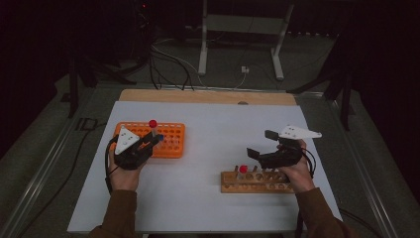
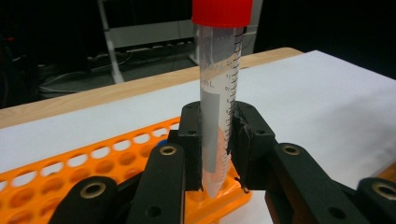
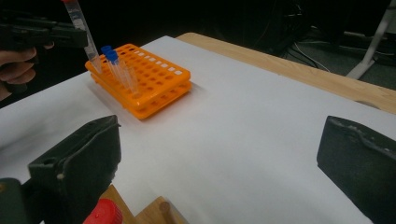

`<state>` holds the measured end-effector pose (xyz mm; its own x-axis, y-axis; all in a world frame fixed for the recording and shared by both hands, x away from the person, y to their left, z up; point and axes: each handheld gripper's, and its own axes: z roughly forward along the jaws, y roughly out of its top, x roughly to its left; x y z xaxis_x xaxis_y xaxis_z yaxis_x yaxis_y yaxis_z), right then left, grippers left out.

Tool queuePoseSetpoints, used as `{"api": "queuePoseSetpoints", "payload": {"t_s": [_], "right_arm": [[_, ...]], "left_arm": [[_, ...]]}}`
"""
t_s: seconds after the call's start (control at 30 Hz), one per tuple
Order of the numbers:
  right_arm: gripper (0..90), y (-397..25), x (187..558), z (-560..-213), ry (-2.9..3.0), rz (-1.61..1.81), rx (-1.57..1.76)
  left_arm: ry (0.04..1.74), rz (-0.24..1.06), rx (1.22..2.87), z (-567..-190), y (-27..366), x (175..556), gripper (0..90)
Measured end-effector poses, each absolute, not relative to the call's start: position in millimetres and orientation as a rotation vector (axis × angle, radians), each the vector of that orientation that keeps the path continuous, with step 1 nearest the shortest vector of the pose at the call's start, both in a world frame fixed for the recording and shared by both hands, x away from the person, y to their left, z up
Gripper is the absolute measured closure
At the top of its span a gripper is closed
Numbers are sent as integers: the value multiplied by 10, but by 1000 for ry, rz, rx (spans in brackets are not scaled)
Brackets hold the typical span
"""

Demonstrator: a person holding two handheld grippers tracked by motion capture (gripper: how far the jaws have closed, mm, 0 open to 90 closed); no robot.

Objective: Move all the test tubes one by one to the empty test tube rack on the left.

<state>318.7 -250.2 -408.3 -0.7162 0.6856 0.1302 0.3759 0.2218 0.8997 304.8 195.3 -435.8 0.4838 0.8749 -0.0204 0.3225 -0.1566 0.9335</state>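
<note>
White sheet (image 1: 208,163) is spread over the table, with a strip of bare wood seen along the far edge; behind it the room is dark, and cables and a grey stand are seen on the floor.

At the left, an orange rack (image 1: 171,140) is placed on the sheet; two blue-capped tubes (image 3: 112,65) are stood in it at its near-left end. The left gripper (image 2: 218,144) is clenched on a red-capped tube (image 2: 219,93); the clear tube is held upright between the jaws, its pointed tip hanging just above the near edge of the rack, over the holes, and it cannot be told if the tip touches the rack. Printed marks are seen along its side.

At the near right, a wooden rack (image 1: 255,182) is laid on the sheet; one red-capped tube (image 1: 243,169) is stood in it, near its left end. The right gripper (image 1: 262,144) is held just above this wooden rack; its jaws are spread wide and nothing is grasped between them.
</note>
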Motion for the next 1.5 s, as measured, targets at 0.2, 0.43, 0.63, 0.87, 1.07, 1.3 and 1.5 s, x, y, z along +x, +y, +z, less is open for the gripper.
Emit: {"api": "queuePoseSetpoints", "payload": {"t_s": [0.2,0.43,0.63,0.87,1.07,1.3,1.5], "right_arm": [[0,-2486,3186,-4085,2208,1499,985],[0,-2495,3181,-4089,2207,1503,988],[0,-2492,3180,-4092,2209,1506,987],[0,-2489,3176,-4100,2214,1507,985],[0,-2483,3168,-4102,2217,1508,975],[0,-2477,3151,-4115,2228,1509,965],[0,-2491,3137,-4116,2233,1512,959]], "left_arm": [[1068,711,1706,-4417,2050,3070,751],[1107,745,1711,-4498,2109,3128,751],[1139,761,1726,-4595,2115,3181,751],[1166,761,1719,-4697,2128,3222,752],[1178,749,1743,-4768,2136,3232,751],[1183,734,1809,-4846,2099,3257,752],[1203,711,1855,-4915,2094,3273,752]]}}
